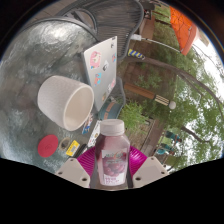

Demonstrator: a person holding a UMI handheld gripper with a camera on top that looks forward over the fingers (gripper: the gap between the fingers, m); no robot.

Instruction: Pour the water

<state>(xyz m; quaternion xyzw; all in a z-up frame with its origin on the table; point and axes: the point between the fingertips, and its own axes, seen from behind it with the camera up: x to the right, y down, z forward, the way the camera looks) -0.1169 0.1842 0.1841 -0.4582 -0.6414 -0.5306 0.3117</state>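
A: Where is the bottle [112, 152]?

B: Right between the two fingers of the gripper [112, 170]. Both pink pads [87, 160] sit against its sides, so the fingers look clamped onto it rather than spread around it.

A: Which way does it point?

B: Its long axis runs straight away from the gripper, neck and mouth forward. From this view alone I cannot tell whether it is upright or already tilted.

A: And the target?

B: A white cup [66, 102] lies beyond the fingers and off to their left, apart from the bottle, with its open side facing roughly toward the bottle.

A: How far along is the pouring?

B: I judge the grasp is done. No water stream shows, and the cup's contents are hidden from here, so the pour itself seems still to come: bring the mouth over the cup, then tip.

A: Anything else around?

B: A pale board with pink dots [100, 58] further ahead, and a small red object [47, 146] left of the fingers, all on a grey metallic surface [40, 50].
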